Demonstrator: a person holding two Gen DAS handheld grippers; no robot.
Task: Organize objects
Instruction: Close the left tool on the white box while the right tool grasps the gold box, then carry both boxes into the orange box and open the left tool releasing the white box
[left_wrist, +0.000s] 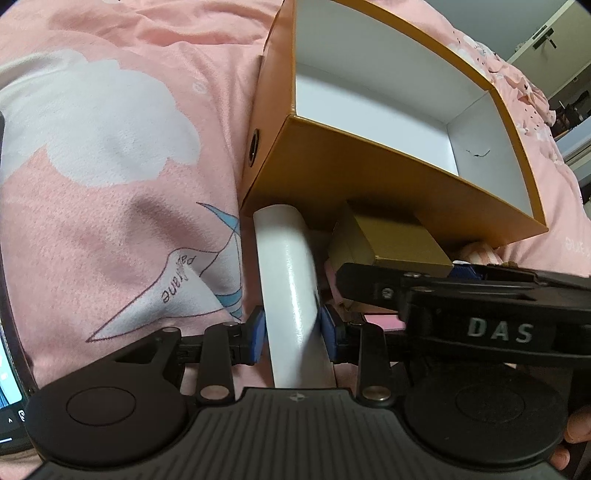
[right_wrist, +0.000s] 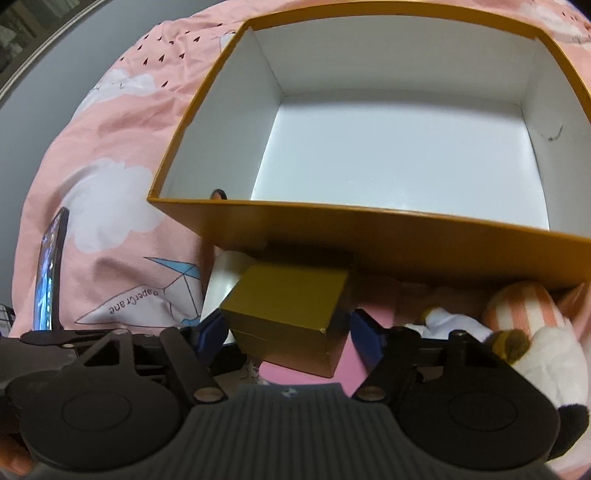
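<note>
A big orange box (left_wrist: 354, 173) with a white empty inside lies open on the pink bed cover; it also shows in the right wrist view (right_wrist: 369, 229). My left gripper (left_wrist: 293, 330) is shut on a white tube (left_wrist: 291, 288) that points toward the box's near wall. My right gripper (right_wrist: 286, 332) is shut on a small gold box (right_wrist: 291, 299), held just in front of the orange box. In the left wrist view the gold box (left_wrist: 391, 240) and the right gripper (left_wrist: 461, 295) sit right of the tube.
A phone (right_wrist: 50, 273) stands on edge at the left on the pink printed cover (left_wrist: 110, 184). A striped plush toy (right_wrist: 528, 321) and a pink flat object (right_wrist: 347, 365) lie below the right gripper. A grey wall lies beyond the bed's edge.
</note>
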